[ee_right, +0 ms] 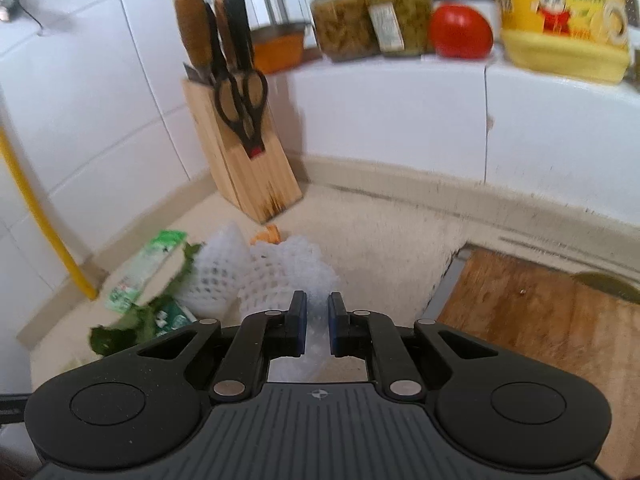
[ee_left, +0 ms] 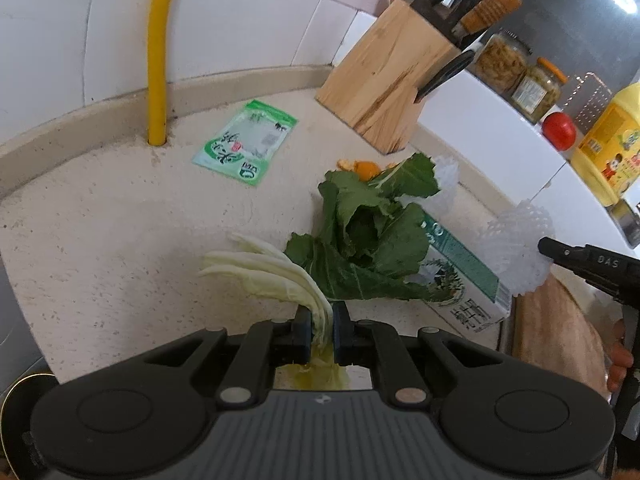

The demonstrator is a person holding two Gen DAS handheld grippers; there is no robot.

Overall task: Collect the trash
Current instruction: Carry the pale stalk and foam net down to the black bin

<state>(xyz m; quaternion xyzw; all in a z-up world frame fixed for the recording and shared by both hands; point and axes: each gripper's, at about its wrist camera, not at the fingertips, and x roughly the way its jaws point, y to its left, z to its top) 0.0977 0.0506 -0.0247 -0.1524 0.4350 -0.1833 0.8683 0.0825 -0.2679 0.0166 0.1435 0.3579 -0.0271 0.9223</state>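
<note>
The left gripper (ee_left: 322, 318) is clamped on the pale stems of a bunch of vegetable leaves (ee_left: 360, 236), whose green blades droop over a green-and-white carton (ee_left: 468, 276) on the speckled countertop (ee_left: 120, 240). The right gripper (ee_right: 317, 308) pinches a white foam net (ee_right: 288, 276), with a second foam net (ee_right: 218, 276) just beside it. Around them: a wooden knife block (ee_left: 384, 80) in the corner, a cutting board (ee_right: 540, 312) to the right, a green packet (ee_left: 248, 144) near the yellow hose (ee_left: 158, 52), and orange peel (ee_left: 360, 168) behind the leaves
</note>
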